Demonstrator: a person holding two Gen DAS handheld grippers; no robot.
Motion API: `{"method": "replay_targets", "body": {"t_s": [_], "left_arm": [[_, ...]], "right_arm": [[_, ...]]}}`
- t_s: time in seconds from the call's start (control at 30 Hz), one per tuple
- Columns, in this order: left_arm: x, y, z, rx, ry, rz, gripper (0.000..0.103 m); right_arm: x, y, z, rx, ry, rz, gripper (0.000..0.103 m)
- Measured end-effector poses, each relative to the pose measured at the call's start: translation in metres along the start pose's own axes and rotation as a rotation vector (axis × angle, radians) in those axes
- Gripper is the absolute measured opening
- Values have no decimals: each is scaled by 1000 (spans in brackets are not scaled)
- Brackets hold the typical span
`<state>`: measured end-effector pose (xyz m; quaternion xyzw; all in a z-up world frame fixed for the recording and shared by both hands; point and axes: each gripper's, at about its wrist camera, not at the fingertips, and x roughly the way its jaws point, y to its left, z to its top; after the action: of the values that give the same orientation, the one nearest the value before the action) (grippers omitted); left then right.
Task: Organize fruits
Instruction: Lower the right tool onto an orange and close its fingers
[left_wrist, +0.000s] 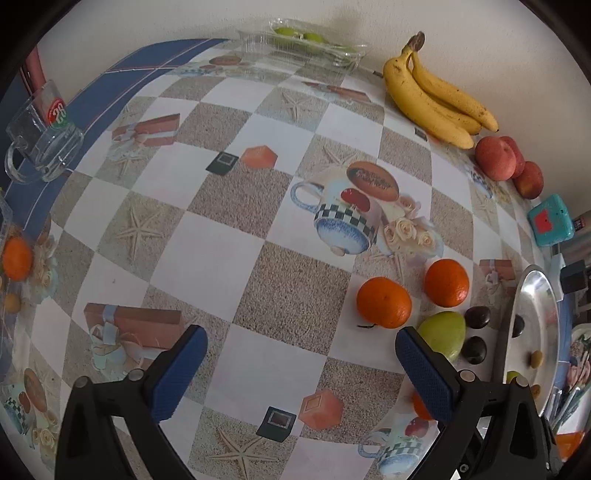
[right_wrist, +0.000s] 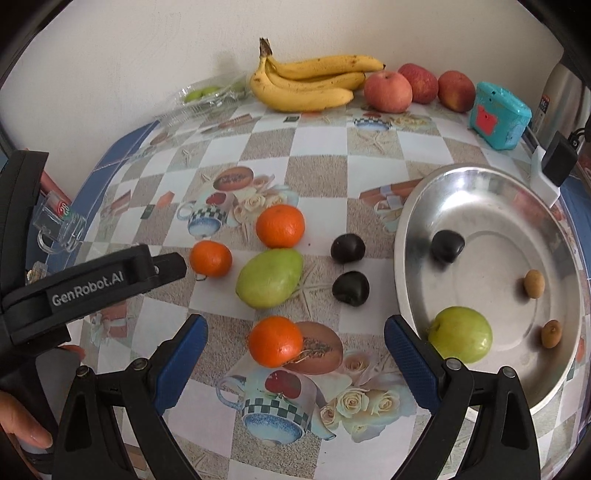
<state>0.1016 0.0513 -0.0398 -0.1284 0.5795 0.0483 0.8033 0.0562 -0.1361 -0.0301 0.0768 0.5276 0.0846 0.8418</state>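
Steel plate sat at three o'clock (holding a green apple); both grippers, left and right, gaped empty.

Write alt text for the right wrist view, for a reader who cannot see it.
The open right gripper hovers over a patterned tablecloth with three oranges, a green mango and two dark plums. A metal plate at right holds a plum, a green fruit and two small brown fruits. Bananas and apples line the wall.
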Motion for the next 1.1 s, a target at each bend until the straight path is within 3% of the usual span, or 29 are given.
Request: {"method": "replay_targets", "body": {"t_s": [0.27, 0.4, 0.63, 0.73, 1.1], "left_arm": [[6, -1, -2, -2, 16, 1, 102], [5, -3, 0, 3, 11, -6, 102], [5, -2, 0, -10, 6, -19, 102], [4, -2, 0, -12, 4, -26, 102], [3, -3, 1, -11, -5, -28, 102]], "right_arm": [[8, -3, -1, 18, 34, 26, 96], [12, -3, -1, 19, 46, 33, 89], [16, 0, -2, 4, 43, 29, 86], [19, 1, -3, 0, 51, 24, 78], [27, 5, -6, -20, 74, 28, 73]]}}
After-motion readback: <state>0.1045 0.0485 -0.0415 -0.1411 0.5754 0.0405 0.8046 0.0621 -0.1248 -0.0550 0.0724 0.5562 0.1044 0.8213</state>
